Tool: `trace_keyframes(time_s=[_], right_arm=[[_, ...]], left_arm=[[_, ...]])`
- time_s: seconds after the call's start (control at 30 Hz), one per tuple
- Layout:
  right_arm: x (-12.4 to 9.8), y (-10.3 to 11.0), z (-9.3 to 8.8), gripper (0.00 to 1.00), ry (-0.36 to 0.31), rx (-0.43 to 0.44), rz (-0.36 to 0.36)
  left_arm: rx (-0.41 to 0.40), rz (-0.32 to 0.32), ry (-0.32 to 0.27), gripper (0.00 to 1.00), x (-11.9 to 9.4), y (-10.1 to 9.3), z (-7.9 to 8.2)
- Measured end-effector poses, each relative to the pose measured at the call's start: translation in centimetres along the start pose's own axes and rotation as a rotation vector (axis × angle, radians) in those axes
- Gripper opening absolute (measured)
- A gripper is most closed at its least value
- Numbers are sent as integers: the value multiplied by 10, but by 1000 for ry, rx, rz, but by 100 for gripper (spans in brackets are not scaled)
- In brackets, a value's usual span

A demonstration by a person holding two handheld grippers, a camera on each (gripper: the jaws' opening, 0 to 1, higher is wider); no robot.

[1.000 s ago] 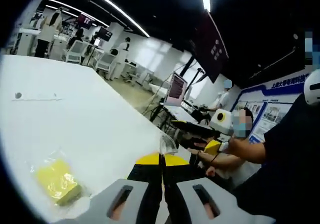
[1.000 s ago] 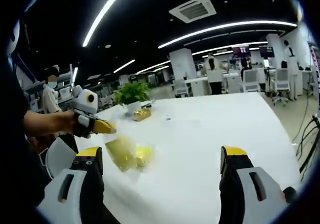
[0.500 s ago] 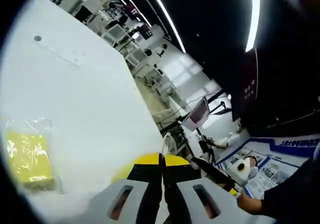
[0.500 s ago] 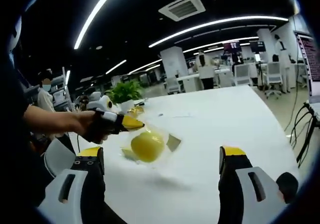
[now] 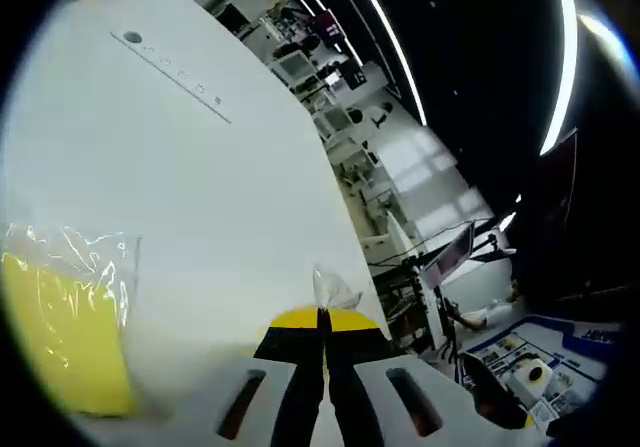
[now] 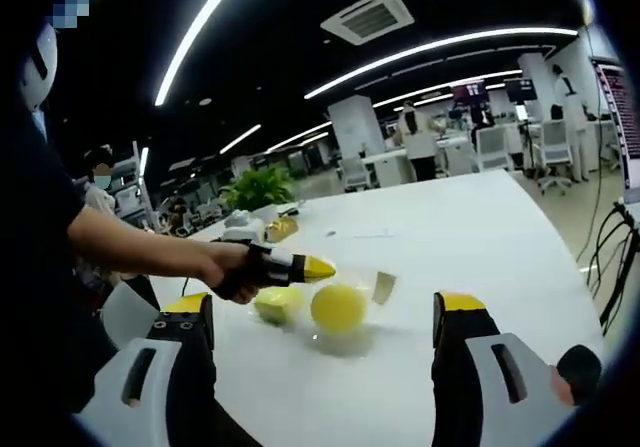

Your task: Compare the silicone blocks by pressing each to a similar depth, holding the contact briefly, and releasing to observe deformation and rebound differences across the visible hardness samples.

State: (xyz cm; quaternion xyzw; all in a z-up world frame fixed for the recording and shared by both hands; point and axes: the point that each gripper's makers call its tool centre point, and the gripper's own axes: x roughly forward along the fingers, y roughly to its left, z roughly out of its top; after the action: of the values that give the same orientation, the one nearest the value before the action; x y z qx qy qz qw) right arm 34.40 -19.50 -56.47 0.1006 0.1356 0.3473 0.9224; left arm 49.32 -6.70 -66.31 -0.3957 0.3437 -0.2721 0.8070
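In the right gripper view, a hand holds my left gripper (image 6: 312, 267), its yellow tips shut on the edge of a clear bag (image 6: 383, 287) holding a round yellow silicone block (image 6: 338, 307). That bag is low over the white table (image 6: 480, 237); I cannot tell whether it touches. A greenish-yellow block (image 6: 278, 302) lies just left of it. My right gripper (image 6: 325, 312) stands open, its jaws wide on either side of both blocks. In the left gripper view, the left gripper (image 5: 320, 319) pinches a scrap of clear plastic (image 5: 330, 289), and a bagged yellow block (image 5: 62, 342) lies far left.
A potted plant (image 6: 258, 187) and a small gold object (image 6: 280, 229) sit at the table's far left side. The table edge (image 5: 350, 227) drops off to the right in the left gripper view. Desks, chairs and people stand in the background.
The left gripper has carried the bagged round block to the right and lower, closer to the table. The left gripper view has tilted, and the bagged yellow block now looms larger at its left.
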Motion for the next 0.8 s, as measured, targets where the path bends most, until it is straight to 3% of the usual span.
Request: trace_keyframes(time_s=[0.3, 0.57, 0.8], right_arm=[[-2, -2, 0, 84, 14, 1, -16], [-6, -4, 0, 83, 28, -2, -30], [-7, 0, -1, 83, 32, 4, -36]], left_arm=[[6, 21, 23, 0, 9, 13, -2], [64, 63, 58, 0, 17, 30, -2], [212, 140, 119, 0, 25, 51, -5]])
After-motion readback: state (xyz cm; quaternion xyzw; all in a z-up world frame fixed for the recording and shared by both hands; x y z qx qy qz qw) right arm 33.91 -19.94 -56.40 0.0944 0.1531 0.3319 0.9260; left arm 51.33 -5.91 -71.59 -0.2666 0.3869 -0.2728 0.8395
